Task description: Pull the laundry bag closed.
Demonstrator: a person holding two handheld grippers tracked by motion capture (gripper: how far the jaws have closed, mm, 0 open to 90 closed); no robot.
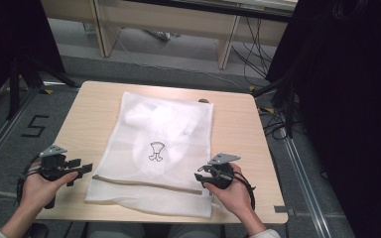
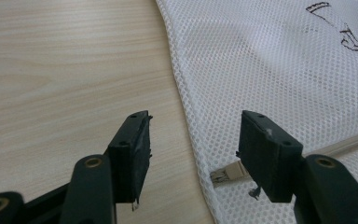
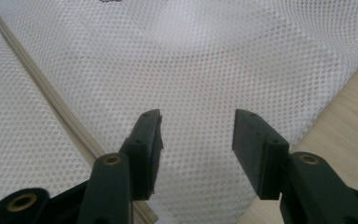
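Both sets of jaws stand wide apart, nothing between them, nothing gripped. The left gripper (image 2: 193,149) hovers low over the left edge of the white mesh laundry bag (image 2: 279,79), one jaw above bare wood, the other above the netting, and right between them lies the zipper pull (image 2: 227,174) at the left end of the beige zipper (image 2: 349,142). The pull is close to the jaws, but they are not touching it. Over on the other side, the right gripper (image 3: 196,149) hangs above the bag's mesh (image 3: 205,60), the zipper (image 3: 51,105) running past its left jaw, and the bag's right edge just beyond its other jaw, where the wooden table (image 3: 349,116) shows. From the high view, the bag (image 1: 158,148) lies flat in the middle of the table (image 1: 238,134), its zipper (image 1: 146,183) running across near the edge closest to the person, a small black drawing (image 1: 156,151) printed at the bag's middle and something white bunched inside its far half. The left gripper (image 1: 82,168) sits just off the bag's near left corner, the right gripper (image 1: 202,177) at the zipper's right end, each carried in a hand, left hand (image 1: 42,187) and right hand (image 1: 233,191), both low at the bag's near side.
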